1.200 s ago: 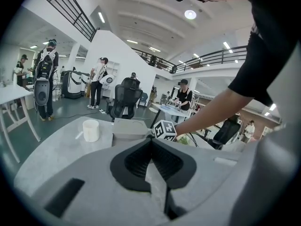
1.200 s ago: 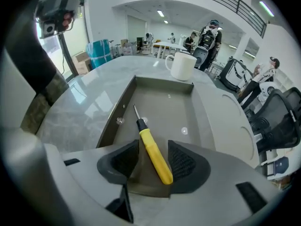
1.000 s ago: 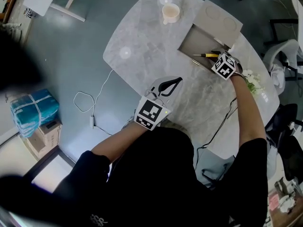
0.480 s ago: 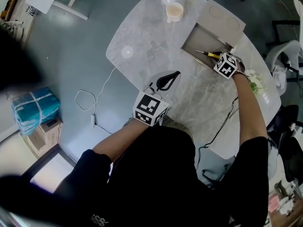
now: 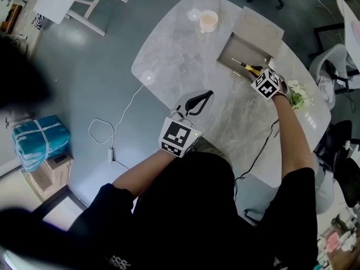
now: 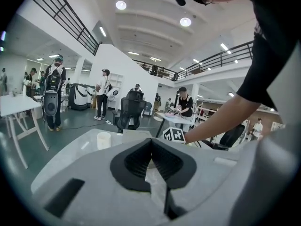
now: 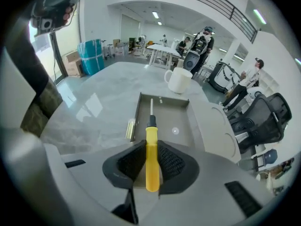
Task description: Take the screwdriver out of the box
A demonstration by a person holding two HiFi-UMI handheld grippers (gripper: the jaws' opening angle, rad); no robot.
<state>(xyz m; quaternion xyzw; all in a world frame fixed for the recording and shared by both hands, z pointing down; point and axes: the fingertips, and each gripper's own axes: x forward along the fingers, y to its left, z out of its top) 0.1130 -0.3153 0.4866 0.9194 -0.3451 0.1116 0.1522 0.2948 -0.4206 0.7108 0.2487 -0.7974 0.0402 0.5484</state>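
Over the box [image 7: 181, 119], right gripper [image 7: 151, 149] just closed on and raised the screwdriver [image 7: 151, 131].

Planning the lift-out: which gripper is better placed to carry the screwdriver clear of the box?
Right. The right gripper has just been closing its jaws and clamps the screwdriver by its yellow handle above the box. The left gripper, shut and empty, hangs over the table away from it.

One screwdriver [image 7: 151, 126], one box [image 7: 175, 120], one cup [image 7: 180, 80], one table [image 5: 185, 55]. One left gripper [image 6: 151, 140] and one right gripper [image 7: 150, 143], so two.
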